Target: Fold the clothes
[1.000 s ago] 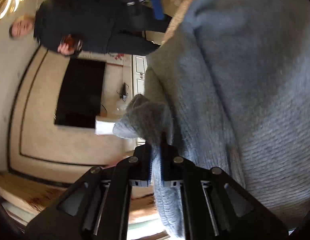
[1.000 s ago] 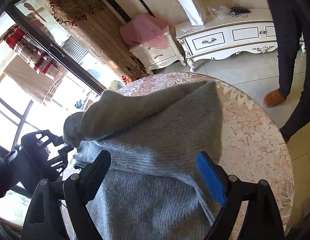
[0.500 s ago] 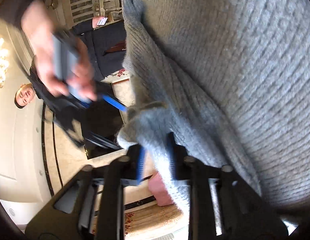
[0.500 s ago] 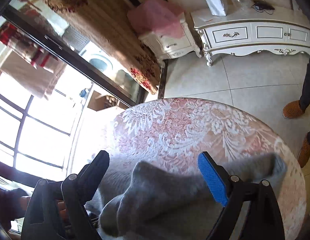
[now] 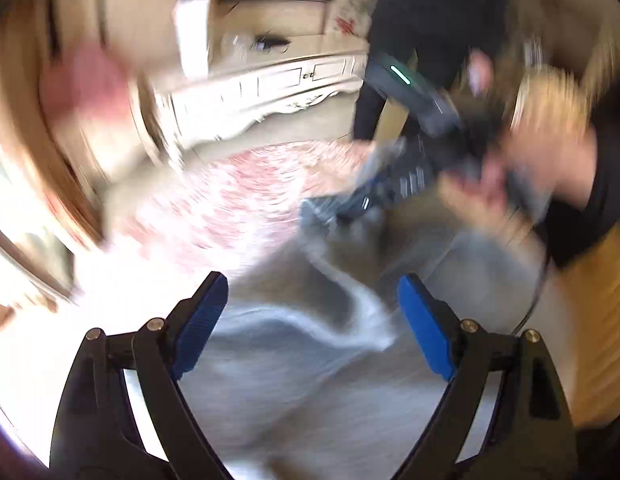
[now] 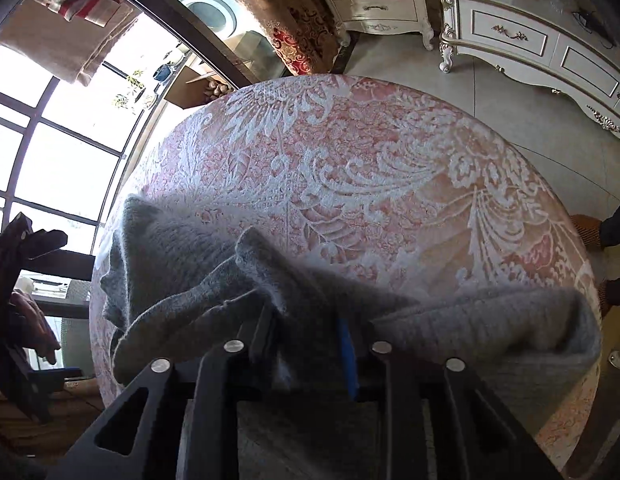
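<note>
A grey knit sweater (image 6: 170, 248) lies crumpled on the near part of a round table with a pink and white lace cloth (image 6: 349, 160). My right gripper (image 6: 304, 320) points down at it, and its jaws are closing with a raised fold of the knit pinched between the pads. In the blurred left wrist view my left gripper (image 5: 310, 284) is opening wide above the sweater (image 5: 310, 380); the cloth lies below its blue pads (image 5: 421, 320), not pressed by them. A hand (image 5: 549, 152) holds the right gripper (image 5: 389, 184) on the far side of the sweater.
A white ornate sideboard (image 6: 529, 40) stands on the tiled floor beyond the table. A tall window (image 6: 50, 140) and a patterned curtain (image 6: 294, 20) are on the left. A person in dark clothes (image 5: 429, 20) stands behind the table, a brown shoe (image 6: 585, 228) near its right edge.
My left gripper let go of the sweater, opened wide and swung round over the table. My right gripper came down onto the sweater and closed from wide open onto a fold.
</note>
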`<state>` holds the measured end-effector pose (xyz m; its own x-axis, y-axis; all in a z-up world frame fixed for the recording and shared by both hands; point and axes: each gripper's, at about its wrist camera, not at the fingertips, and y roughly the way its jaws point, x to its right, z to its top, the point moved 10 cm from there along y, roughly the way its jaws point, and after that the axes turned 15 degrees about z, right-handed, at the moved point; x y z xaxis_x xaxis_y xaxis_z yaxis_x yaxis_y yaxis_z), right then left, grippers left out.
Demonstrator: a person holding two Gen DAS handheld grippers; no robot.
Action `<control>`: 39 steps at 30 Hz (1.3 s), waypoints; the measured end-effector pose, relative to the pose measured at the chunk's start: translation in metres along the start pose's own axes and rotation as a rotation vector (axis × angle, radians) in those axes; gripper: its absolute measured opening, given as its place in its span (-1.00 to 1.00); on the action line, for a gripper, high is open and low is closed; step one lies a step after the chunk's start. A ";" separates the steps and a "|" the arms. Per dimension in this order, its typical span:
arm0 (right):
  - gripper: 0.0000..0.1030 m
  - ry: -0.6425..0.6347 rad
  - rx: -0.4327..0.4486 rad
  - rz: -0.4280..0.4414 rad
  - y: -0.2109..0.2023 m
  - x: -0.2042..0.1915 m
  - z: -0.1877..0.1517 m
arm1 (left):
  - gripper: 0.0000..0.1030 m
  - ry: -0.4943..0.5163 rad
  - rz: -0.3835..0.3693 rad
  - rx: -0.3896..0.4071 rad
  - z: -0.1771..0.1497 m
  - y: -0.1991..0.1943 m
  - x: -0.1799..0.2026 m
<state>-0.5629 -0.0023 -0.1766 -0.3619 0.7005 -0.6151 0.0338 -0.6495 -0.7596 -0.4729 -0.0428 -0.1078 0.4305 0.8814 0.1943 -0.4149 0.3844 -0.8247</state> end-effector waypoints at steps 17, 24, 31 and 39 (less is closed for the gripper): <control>-0.78 -0.170 0.082 -0.095 -0.064 -0.025 -0.156 | 0.60 -0.346 -0.184 -0.144 -0.076 0.026 0.001; -0.12 -0.035 0.308 0.028 -0.100 -0.037 -0.092 | -0.01 -0.749 -0.401 -0.133 -0.074 0.035 -0.018; 0.34 0.128 0.361 0.082 -0.049 -0.009 -0.010 | -0.06 -0.954 -0.475 -0.166 -0.060 0.088 -0.013; 0.29 0.378 0.462 0.032 -0.072 0.073 -0.061 | -0.16 -1.040 -0.407 -0.097 -0.068 0.077 -0.077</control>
<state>-0.5351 0.1135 -0.1789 -0.0081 0.6798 -0.7334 -0.4005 -0.6742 -0.6205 -0.4831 -0.0997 -0.2226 -0.3781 0.5133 0.7705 -0.3118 0.7130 -0.6280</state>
